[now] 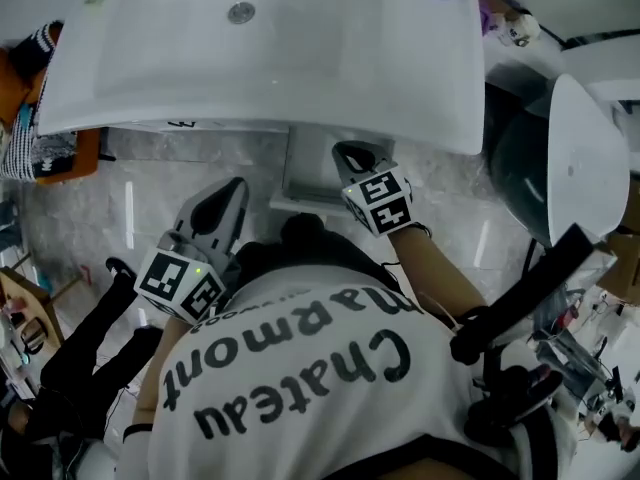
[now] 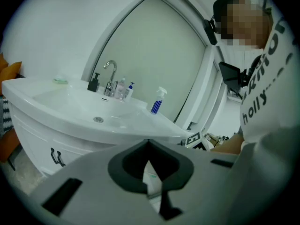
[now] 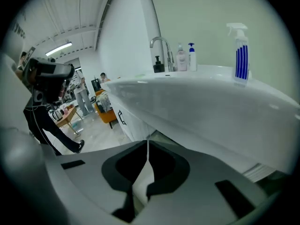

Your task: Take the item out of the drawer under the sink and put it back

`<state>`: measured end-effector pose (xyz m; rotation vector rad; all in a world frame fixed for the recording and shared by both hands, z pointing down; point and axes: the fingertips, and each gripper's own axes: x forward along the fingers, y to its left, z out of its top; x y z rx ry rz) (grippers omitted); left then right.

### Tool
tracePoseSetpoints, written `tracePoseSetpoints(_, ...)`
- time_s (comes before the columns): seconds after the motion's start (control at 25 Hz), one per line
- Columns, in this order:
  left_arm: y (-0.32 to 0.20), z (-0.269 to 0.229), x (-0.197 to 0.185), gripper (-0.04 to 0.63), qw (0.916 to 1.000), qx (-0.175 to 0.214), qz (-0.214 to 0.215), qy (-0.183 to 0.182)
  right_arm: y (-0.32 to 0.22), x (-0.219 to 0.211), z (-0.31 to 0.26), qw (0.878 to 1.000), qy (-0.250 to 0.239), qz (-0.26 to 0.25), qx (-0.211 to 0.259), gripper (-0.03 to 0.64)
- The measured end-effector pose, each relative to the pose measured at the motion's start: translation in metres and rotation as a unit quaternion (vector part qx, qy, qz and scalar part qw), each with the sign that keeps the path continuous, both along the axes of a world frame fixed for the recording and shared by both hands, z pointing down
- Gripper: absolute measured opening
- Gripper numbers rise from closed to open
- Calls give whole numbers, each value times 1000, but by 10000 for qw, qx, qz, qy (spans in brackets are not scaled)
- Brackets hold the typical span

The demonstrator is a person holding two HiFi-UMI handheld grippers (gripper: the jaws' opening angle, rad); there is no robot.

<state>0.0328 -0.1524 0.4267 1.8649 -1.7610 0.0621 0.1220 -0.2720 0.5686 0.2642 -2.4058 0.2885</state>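
left tongs point(image 1: 228, 193): jaws together, nothing between them, pointing forward and slightly down | right tongs point(image 1: 352, 154): jaws together, empty, tilted downward | right forearm point(image 1: 432, 268): bare, stretched forward

read "chateau marmont", upside down from above, on the back of a white shirt point(image 1: 300, 388); read "holly" elsewhere on it.

Sink point(image 1: 300, 58): white, smooth, high gloss, ceramic-looking. Faucet point(image 2: 115, 76): polished metal. Spray bottle point(image 3: 241, 60): translucent plastic. Floor point(image 1: 150, 198): grey veined stone-look tile, glossy. Left gripper point(image 2: 148, 143), right gripper point(image 3: 148, 143): matt grey plastic shells. Shirt point(image 1: 300, 408): white cloth.
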Motion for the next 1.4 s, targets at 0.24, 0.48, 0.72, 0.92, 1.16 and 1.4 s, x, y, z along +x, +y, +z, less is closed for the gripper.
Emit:
tracePoseSetpoints(0.24,7,26,-11,-3,9991,-398,-27,137,-6,-4,66,9946,920,-321,359,14)
tracePoseSetpoints(0.48,10,37,-21,-3,9973,-623,-315,242,-8,2,122,9767,1878,-801,663,160)
tracePoseSetpoints(0.72,17,46,-33,-3,9957,-711,-538,252,-18,0,160,9713,2249,-680,381,181)
tracePoseSetpoints(0.92,28,59,-38,-3,9937,-852,-667,292,-21,2,177,9681,2398,-617,388,181)
tracePoseSetpoints(1.16,30,66,-36,-3,9945,-879,-552,113,-26,5,193,9630,2588,-573,494,179)
tracePoseSetpoints(1.4,36,74,-33,-3,9950,-882,-470,71,-26,3,198,9658,2505,-440,509,175)
